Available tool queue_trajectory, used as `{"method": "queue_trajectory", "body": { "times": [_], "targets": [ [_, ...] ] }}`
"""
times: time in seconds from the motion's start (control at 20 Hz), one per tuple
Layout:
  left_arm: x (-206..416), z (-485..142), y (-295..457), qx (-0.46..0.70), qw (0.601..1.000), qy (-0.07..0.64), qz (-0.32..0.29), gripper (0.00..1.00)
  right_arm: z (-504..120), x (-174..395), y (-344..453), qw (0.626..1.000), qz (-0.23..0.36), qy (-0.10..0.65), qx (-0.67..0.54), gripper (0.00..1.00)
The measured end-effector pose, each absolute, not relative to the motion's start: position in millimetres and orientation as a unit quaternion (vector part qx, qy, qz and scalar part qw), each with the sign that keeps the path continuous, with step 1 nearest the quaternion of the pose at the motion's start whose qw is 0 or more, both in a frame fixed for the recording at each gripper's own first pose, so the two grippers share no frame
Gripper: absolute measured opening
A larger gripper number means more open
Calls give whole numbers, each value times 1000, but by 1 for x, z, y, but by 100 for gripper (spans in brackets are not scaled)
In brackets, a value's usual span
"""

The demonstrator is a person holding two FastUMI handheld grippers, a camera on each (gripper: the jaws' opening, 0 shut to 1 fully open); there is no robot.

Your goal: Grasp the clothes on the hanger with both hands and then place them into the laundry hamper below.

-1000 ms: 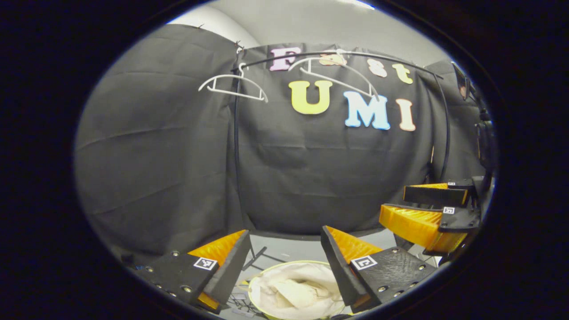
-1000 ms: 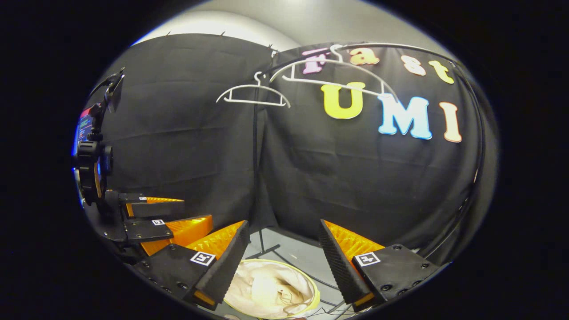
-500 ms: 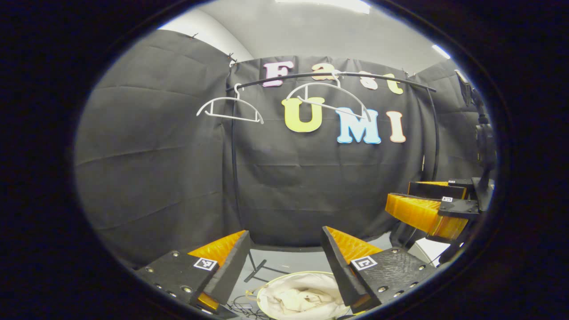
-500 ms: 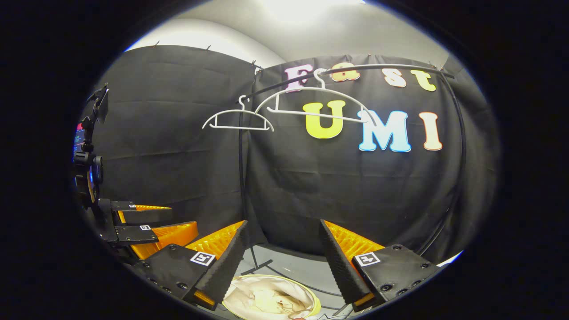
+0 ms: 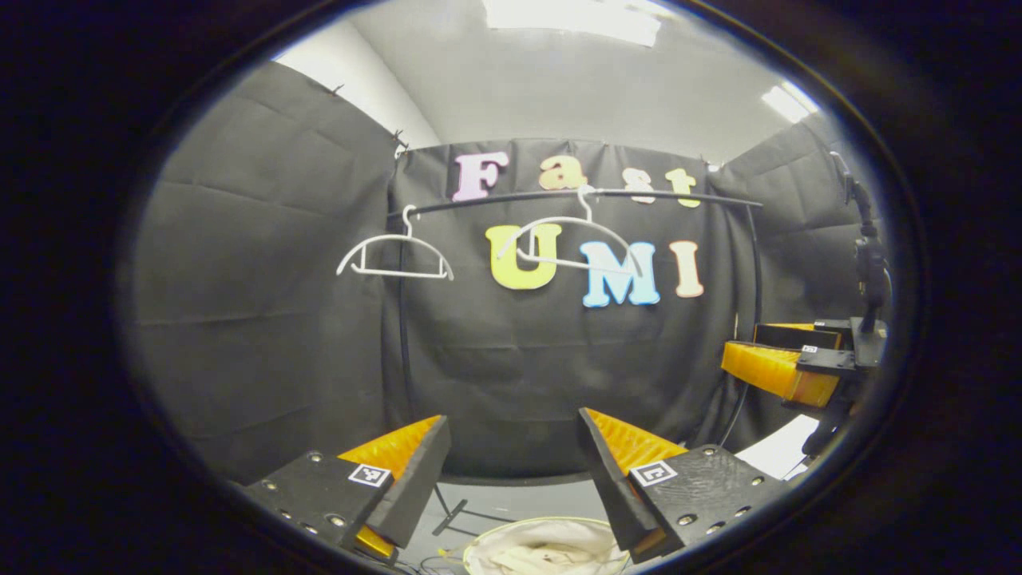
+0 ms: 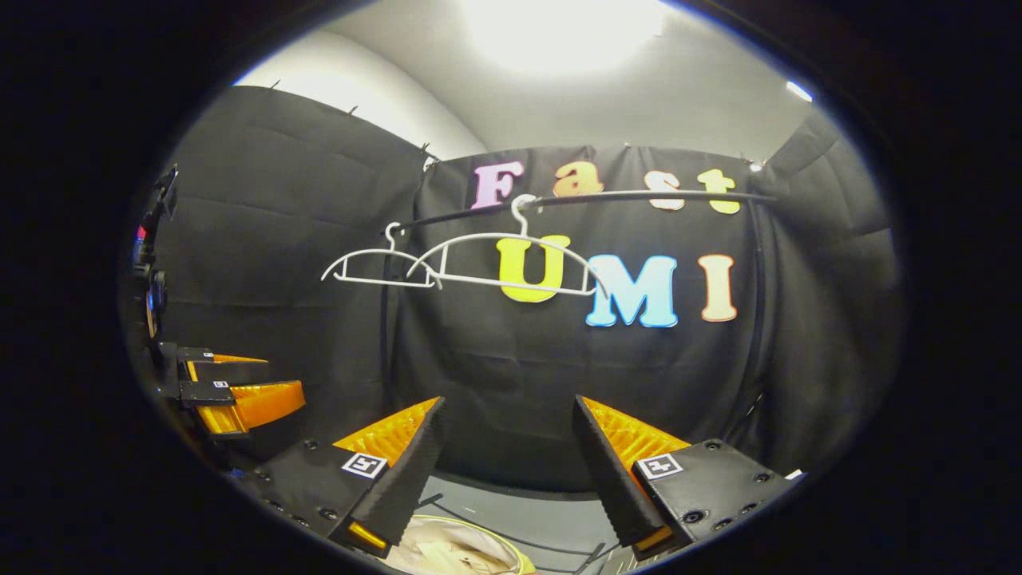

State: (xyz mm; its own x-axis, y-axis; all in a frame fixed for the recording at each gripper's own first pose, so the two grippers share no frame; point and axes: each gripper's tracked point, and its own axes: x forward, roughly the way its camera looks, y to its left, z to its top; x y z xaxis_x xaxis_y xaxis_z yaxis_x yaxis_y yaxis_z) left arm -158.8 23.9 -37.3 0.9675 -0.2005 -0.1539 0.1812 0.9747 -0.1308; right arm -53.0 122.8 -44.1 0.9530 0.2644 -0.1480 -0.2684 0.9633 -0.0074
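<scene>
Clothes in the hamper, both tools empty and spread apart.

I see the black rail (image 5: pixel 575 194) high on the booth wall with two bare white hangers (image 5: pixel 395 257) on it. Below my left tool (image 5: pixel 511 471), between its parted fingers, lies the laundry hamper (image 5: pixel 479 543) with cream clothes (image 5: pixel 547 553) crumpled inside, cut off at the bottom edge. The right tool (image 6: pixel 507 463) is also parted with nothing between its fingers, and the hamper is low beneath it, half hidden.

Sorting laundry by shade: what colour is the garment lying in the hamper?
Cream, off-white garment inside the hamper; left gripper view shows it best.
</scene>
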Motion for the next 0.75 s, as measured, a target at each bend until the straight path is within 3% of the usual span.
{"method": "queue_trajectory", "body": {
  "times": [0.35, 0.75],
  "targets": [
    [-153, 20, 20, -52, 989, 34, -137, 93, 12, -73, 55, 998, 51, 28, -35, 96],
    [-167, 40, 60, -28, 992, 4, -122, 92, 48, -111, -12, 998, -33, -3, -61, 98]
  ]
}}
